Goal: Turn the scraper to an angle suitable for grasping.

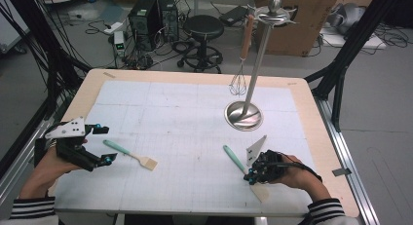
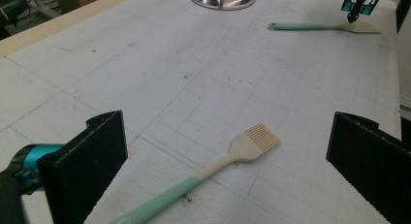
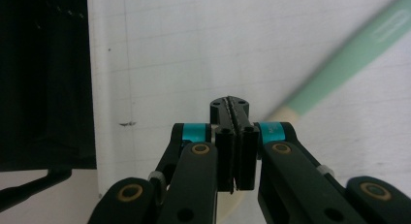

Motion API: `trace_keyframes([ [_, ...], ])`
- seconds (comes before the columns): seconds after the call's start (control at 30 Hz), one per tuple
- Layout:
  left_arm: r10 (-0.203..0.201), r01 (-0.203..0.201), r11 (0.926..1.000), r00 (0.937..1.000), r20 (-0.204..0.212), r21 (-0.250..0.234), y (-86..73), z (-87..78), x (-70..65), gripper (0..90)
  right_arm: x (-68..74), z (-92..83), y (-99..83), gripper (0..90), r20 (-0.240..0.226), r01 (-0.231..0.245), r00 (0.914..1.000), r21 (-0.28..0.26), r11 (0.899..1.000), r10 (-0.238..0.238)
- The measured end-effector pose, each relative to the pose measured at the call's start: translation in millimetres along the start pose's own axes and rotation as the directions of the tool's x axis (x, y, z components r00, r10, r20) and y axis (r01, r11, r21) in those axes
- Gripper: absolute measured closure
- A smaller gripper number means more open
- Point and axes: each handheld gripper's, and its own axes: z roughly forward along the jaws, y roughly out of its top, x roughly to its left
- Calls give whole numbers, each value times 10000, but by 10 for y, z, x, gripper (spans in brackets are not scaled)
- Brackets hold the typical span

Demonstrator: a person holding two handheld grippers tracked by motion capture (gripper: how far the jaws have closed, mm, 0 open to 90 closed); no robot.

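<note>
A silicone brush [image 1: 130,155] with a teal handle and beige bristle head lies on the white mat at the left. My left gripper [image 1: 104,144] stands open just left of its handle; in the left gripper view the brush [image 2: 232,158] lies between the wide-apart jaws of the left gripper [image 2: 227,121]. A teal-handled spatula [image 1: 235,159] with a beige blade lies at the front right. My right gripper [image 1: 252,176] hangs over its neck, shut. In the right gripper view the right gripper [image 3: 229,105] has its pads pressed together with nothing between them, and the spatula [image 3: 349,59] passes beneath.
A steel utensil stand [image 1: 243,116] rises at the back right of the mat, with a whisk [image 1: 239,82] hanging from its top. The mat's front edge [image 3: 94,136] lies close to the right gripper. Cables, computers and a stool are beyond the table.
</note>
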Motion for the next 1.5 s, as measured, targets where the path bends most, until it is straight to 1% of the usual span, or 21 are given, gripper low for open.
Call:
trace_keyframes([
  [0.07, -2, 2, 10000, 10000, -4, 4, 0, 0, 2, 17, 11, 36, -7, 891, -125, 18, 9999, 84, 10000, -17],
  [0.17, 9, -9, 10000, 10000, 9, 44, -1, 7, 1, 16, 15, 54, -19, 891, -131, -7, 9999, 122, 9999, 9],
  [0.2, 66, -66, 9999, 10000, 31, 76, 0, 7, 2, 17, 14, 58, -22, 891, -109, 15, 9999, 95, 10000, -14],
  [0.23, 28, -28, 10000, 10000, 44, 36, 1, 11, -2, 16, 18, 66, -23, 891, -148, 9, 9999, 88, 10000, -7],
  [0.3, 14, -14, 10000, 10000, 38, 28, 1, 14, -3, 16, 24, 79, -20, 891, -121, 4, 9999, 227, 9997, -1],
  [0.4, 17, -17, 10000, 10000, 28, 36, 0, 12, -7, 17, 22, 111, -11, 891, -111, 91, 9999, 292, 9995, -88],
  [0.5, 42, -42, 10000, 10000, 20, 39, 1, 6, -1, 17, 21, 134, -14, 891, -164, 102, 9998, 527, 9986, -93],
  [0.6, -1, 1, 10000, 10000, 16, 44, 0, 7, 0, 16, 18, 132, -16, 891, -133, 134, 9998, 522, 9985, -127],
  [0.63, 23, -23, 10000, 10000, 32, 48, 0, 9, 0, 17, 21, 128, -20, 891, -160, 95, 9998, 559, 9984, -86],
  [0.67, 62, -63, 9999, 10000, 39, 80, 0, 8, 2, 17, 13, 126, -23, 891, -142, 162, 9998, 586, 9981, -154],
  [0.7, 15, -15, 10000, 10000, 46, 33, 0, 12, -3, 17, 10, 122, -25, 891, -156, 161, 9998, 617, 9980, -151],
  [0.77, 63, -63, 10000, 10000, 42, 67, 1, 7, 1, 17, 2, 109, -36, 891, -129, 153, 9998, 775, 9969, -144],
  [0.9, -1, 1, 10000, 10000, 16, -25, 0, -3, 1, 17, -24, 73, -82, 891, 77, 121, 9999, 977, 9951, -129],
  [1.1, 14, -14, 10000, 10000, 14, -15, 0, -1, 0, 16, -79, 7, -180, 891, 394, -110, 9992, 1281, 9917, 60],
  [1.2, -9, 9, 10000, 10000, 24, -10, -1, 2, 0, 17, -121, -37, -249, 891, 619, -358, 9977, 1474, 9884, 269],
  [1.37, -28, 28, 10000, 10000, 28, -23, -2, 7, 0, 17, -200, -109, -368, 891, 857, -791, 9940, 1419, 9867, 674],
  [1.5, -19, 19, 10000, 10000, 36, -3, -3, 5, 5, 17, -264, -159, -464, 891, 1134, -1143, 9885, 1293, 9850, 998],
])
